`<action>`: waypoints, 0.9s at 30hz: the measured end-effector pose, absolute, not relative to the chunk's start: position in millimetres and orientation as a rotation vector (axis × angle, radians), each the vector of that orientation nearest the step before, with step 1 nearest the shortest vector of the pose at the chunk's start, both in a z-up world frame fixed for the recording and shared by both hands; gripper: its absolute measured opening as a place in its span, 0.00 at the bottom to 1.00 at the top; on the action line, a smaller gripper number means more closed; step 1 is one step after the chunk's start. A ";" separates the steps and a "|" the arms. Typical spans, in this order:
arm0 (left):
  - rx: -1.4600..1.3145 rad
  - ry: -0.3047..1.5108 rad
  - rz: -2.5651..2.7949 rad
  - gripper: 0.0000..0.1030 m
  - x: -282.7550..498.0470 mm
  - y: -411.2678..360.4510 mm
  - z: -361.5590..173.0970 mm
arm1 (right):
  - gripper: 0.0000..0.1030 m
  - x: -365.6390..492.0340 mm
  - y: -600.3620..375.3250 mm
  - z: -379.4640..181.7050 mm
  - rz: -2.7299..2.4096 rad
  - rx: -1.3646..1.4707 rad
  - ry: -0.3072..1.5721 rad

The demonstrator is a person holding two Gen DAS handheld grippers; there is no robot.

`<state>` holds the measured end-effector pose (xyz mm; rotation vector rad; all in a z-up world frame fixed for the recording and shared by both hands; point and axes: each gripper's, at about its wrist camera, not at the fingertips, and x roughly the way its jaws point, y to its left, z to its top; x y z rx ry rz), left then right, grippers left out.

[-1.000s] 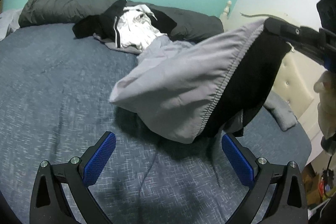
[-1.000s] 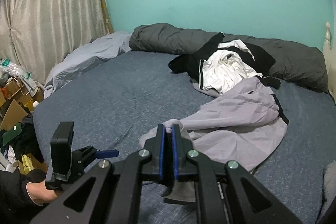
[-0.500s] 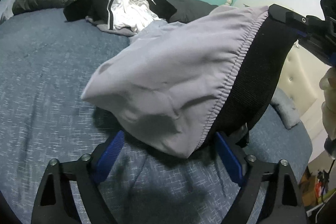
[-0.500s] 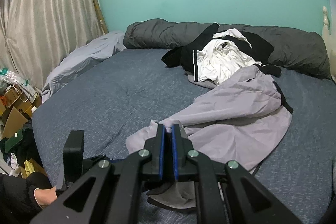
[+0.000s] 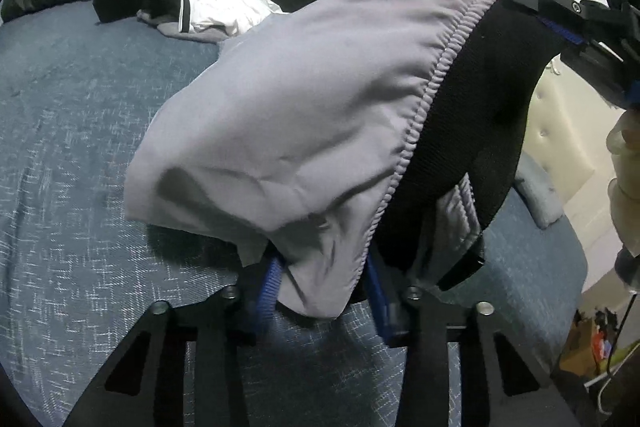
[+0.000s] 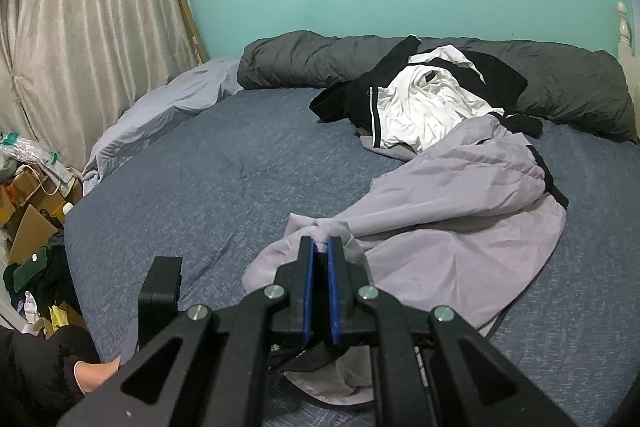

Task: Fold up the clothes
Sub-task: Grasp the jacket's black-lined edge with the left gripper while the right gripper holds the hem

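Note:
A light grey garment (image 5: 304, 99) with a black elastic band (image 5: 480, 115) hangs lifted over the blue bed (image 5: 72, 155). My right gripper (image 6: 319, 251) is shut on a bunched fold of it; in the left wrist view that gripper (image 5: 560, 23) shows at the top right, holding the band's upper end. The rest of the garment (image 6: 460, 219) trails across the bed. My left gripper (image 5: 324, 287) is closing. The garment's lower corner hangs between its blue pads (image 5: 270, 283), and I cannot see them squeezing it.
A heap of black and white clothes (image 6: 420, 103) lies against a dark grey duvet (image 6: 304, 63) at the bed's far side. Curtains (image 6: 80, 47) and boxes (image 6: 32, 223) stand at the left. A cream headboard (image 5: 560, 135) and a small grey cloth (image 5: 540, 195) sit at the right.
My left gripper has come down and in under the hanging garment, and its wide jaws have narrowed around the lower corner. The right gripper has sunk a little, still shut on the cloth.

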<state>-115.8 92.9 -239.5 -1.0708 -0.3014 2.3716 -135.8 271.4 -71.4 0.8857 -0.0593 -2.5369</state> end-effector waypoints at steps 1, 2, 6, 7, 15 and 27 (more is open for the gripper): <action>-1.068 -0.301 2.369 0.32 -115.3 93.0 -239.4 | 0.06 -136.1 271.2 -72.0 -2.535 0.886 -0.061; -1.066 -0.303 2.366 0.30 -115.0 92.9 -239.3 | 0.06 -136.1 270.6 -72.1 -2.536 0.884 -0.057; -1.068 -0.320 2.351 0.26 -114.3 93.3 -239.3 | 0.06 -136.0 269.8 -72.3 -2.536 0.884 -0.046; -1.071 -0.325 2.348 0.25 -114.3 92.9 -239.2 | 0.06 -135.9 269.7 -72.3 -2.536 0.886 -0.044; -1.087 -0.294 2.338 0.25 -118.1 98.8 -240.4 | 0.06 -135.3 272.6 -74.8 -2.538 0.898 -0.044; -1.110 -0.295 2.301 0.25 -120.3 107.7 -245.0 | 0.06 -136.1 280.1 -78.8 -2.552 0.921 -0.042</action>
